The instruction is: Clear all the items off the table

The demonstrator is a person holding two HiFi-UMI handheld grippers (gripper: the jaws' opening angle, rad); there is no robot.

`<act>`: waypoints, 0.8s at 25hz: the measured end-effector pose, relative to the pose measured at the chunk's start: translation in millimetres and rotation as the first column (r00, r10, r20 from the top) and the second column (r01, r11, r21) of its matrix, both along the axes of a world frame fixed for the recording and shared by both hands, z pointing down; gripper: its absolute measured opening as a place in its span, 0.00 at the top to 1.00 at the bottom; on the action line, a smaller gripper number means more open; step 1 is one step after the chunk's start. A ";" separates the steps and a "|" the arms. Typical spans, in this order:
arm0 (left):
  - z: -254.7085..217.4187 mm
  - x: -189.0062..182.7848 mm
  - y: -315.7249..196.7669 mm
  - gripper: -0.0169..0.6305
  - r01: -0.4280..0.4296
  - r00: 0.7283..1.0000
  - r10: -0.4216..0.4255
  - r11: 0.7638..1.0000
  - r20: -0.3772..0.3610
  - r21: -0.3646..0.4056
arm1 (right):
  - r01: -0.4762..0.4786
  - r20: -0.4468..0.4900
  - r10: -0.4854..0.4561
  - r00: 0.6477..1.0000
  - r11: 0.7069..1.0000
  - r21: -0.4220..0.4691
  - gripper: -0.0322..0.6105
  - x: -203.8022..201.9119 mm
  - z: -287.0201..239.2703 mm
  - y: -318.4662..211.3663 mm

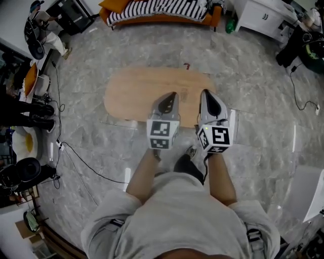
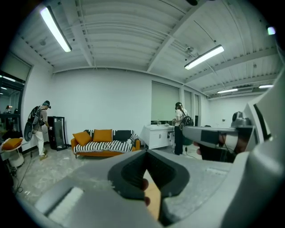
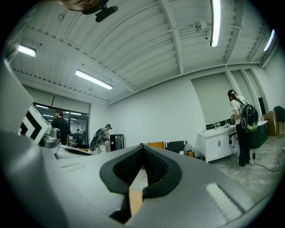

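Observation:
A low oval wooden table [image 1: 136,91] stands on the marble floor, and I see no loose items on its top. My left gripper [image 1: 172,94] and right gripper [image 1: 204,92] hang side by side over its near right part. Both are shut, with nothing between their jaws. In the left gripper view the left gripper [image 2: 146,151] has its dark pads meeting at the tip, with a sliver of wood showing behind them. The right gripper [image 3: 143,147] looks the same in its own view.
An orange sofa [image 1: 157,10] with a striped cover stands beyond the table, and a white cabinet [image 1: 258,15] is at the back right. Cables [image 1: 81,157] trail across the floor on the left. A person [image 3: 242,127] stands by the cabinet. A small red thing [image 1: 186,66] lies on the floor by the table's far edge.

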State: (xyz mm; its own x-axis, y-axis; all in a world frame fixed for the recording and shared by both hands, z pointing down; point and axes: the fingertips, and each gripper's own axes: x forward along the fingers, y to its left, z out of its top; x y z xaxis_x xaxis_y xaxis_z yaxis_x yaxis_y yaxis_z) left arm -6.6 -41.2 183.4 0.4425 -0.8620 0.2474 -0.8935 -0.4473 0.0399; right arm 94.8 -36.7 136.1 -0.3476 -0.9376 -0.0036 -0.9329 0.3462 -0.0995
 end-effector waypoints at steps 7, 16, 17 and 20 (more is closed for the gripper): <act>46.6 27.0 -39.2 0.94 0.018 0.997 -0.010 0.995 0.075 -0.099 | -0.008 0.014 0.008 1.000 0.998 -0.066 0.94 43.6 39.9 -41.2; 67.3 25.8 -61.2 0.94 0.026 0.998 -0.019 0.990 0.053 -0.136 | 0.006 0.031 -0.002 1.000 0.990 -0.142 0.94 42.6 81.2 -61.6; 71.2 26.0 -65.6 0.94 0.023 0.998 -0.015 0.990 0.057 -0.140 | 0.005 0.037 0.000 0.999 0.989 -0.145 0.94 41.9 84.7 -65.3; 75.9 28.3 -78.9 0.94 -0.017 0.998 0.026 0.990 0.065 -0.137 | -0.006 0.056 0.015 0.998 0.988 -0.157 0.94 39.3 94.1 -77.5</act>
